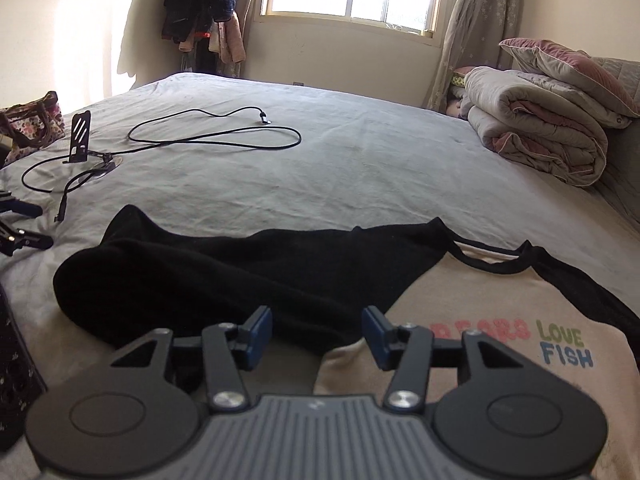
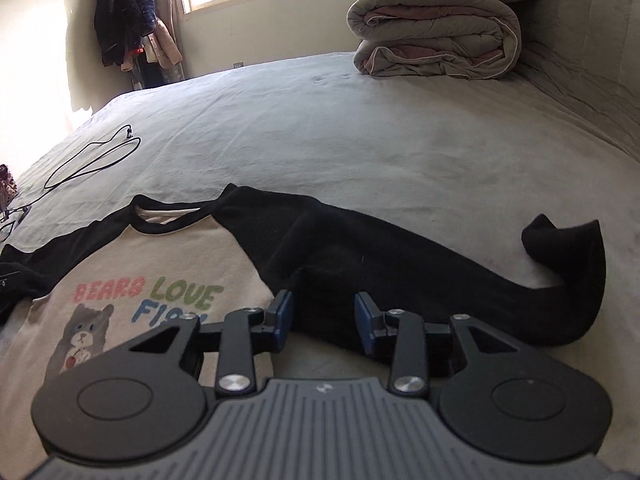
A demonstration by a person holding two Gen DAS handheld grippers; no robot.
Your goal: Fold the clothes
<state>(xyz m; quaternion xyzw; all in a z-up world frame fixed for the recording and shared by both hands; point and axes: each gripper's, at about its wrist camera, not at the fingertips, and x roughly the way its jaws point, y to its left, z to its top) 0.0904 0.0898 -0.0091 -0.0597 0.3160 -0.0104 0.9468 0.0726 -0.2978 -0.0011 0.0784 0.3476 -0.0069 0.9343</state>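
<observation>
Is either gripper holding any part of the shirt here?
Nothing is held. The left gripper and right gripper are both open above the cream, black-sleeved printed shirt.

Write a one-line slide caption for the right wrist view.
Open right gripper poised over the black sleeve of a cream bear-print shirt spread on the grey bed.

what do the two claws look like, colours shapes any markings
Both look identical. The left claw and the right claw each have two blue rectangular pads on matte black linkage arms joined by silver round screws. Behind sit two black round discs flanking a grey ribbed centre plate with a small pale logo. No cables or sleeves show.
</observation>
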